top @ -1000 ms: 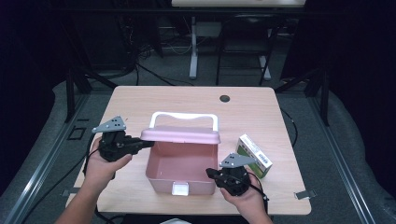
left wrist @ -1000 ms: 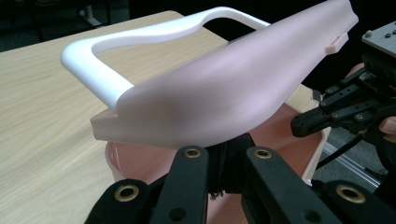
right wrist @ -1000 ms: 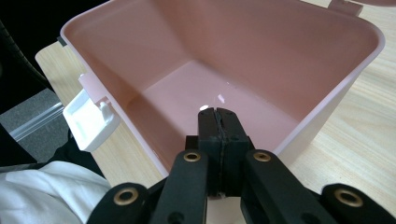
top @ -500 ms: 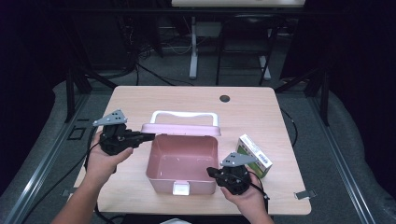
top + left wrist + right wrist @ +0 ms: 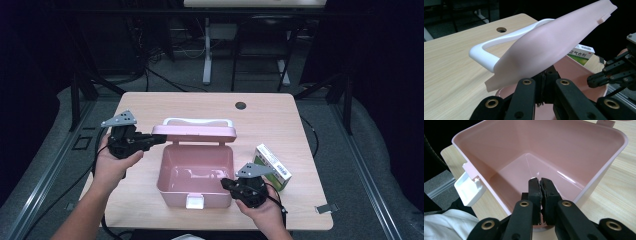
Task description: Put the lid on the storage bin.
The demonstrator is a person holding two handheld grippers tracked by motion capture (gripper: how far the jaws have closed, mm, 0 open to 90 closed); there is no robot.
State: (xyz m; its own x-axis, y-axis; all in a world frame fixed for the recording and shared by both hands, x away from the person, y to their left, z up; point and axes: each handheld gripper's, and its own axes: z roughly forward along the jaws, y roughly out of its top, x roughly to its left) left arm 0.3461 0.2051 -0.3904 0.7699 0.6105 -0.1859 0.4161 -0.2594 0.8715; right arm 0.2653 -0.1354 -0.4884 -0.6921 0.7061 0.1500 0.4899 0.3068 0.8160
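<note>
box (image 5: 195,172): pink plastic, stiff, judged light; being kept mid-table.
lid (image 5: 194,132): being propped up; left gripper (image 5: 161,139) clamped on its edge.
right gripper (image 5: 226,183): jaws together, empty, at box's front-right corner.
carton (image 5: 272,166): just right of box.

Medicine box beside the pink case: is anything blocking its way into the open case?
Nothing lies inside the pink case, and its lid is raised clear of the opening. The right hand-held gripper sits at the case's near right wall, between the medicine box and the opening, so it partly stands in the way.
</note>
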